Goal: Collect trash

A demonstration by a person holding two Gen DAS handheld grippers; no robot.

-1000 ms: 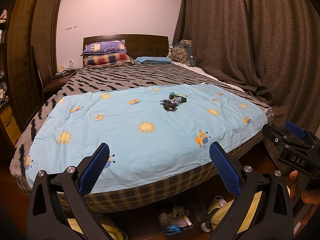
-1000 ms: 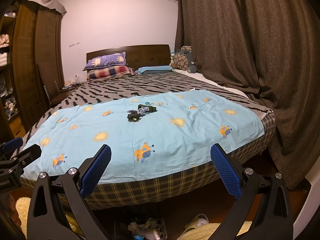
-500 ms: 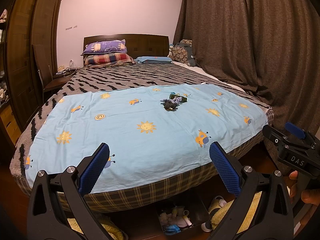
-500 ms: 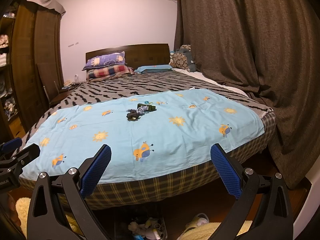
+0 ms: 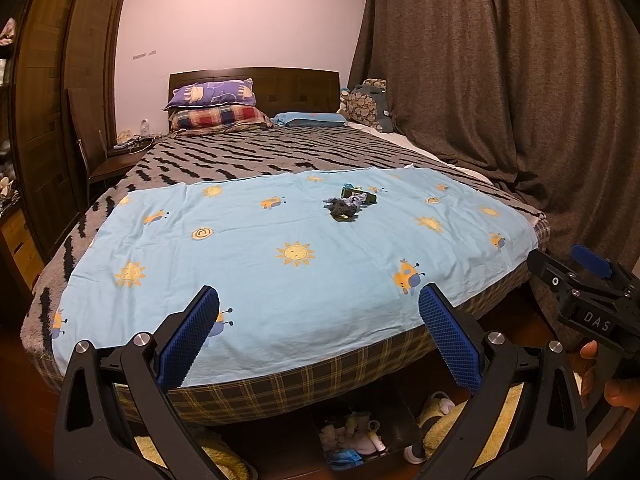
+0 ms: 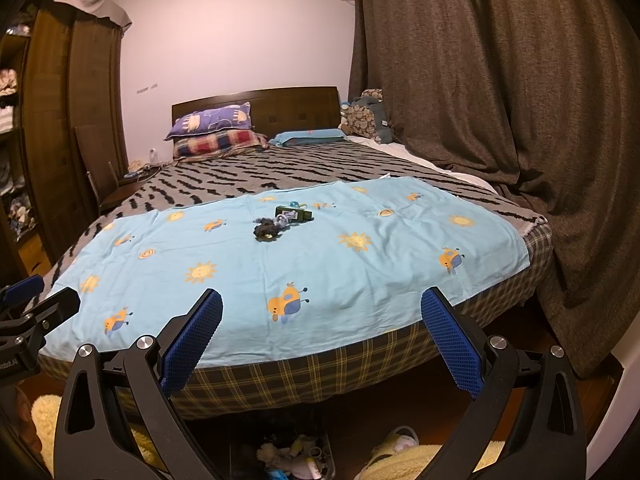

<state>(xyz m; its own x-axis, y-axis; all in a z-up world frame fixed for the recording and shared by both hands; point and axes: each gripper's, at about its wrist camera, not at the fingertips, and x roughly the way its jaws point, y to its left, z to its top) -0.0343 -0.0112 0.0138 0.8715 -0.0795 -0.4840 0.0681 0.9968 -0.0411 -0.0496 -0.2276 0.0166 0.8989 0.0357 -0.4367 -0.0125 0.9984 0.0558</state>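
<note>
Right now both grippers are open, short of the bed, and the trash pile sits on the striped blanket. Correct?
One error: the trash pile lies on the light blue sheet, not the striped blanket, as the right wrist view shows. The left gripper and right gripper are open, short of the bed.

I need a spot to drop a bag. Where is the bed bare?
The blue sheet is bare from the foot edge up to the small trash pile and beside it. The striped blanket behind is bare. The headboard end is crowded with pillows.
</note>
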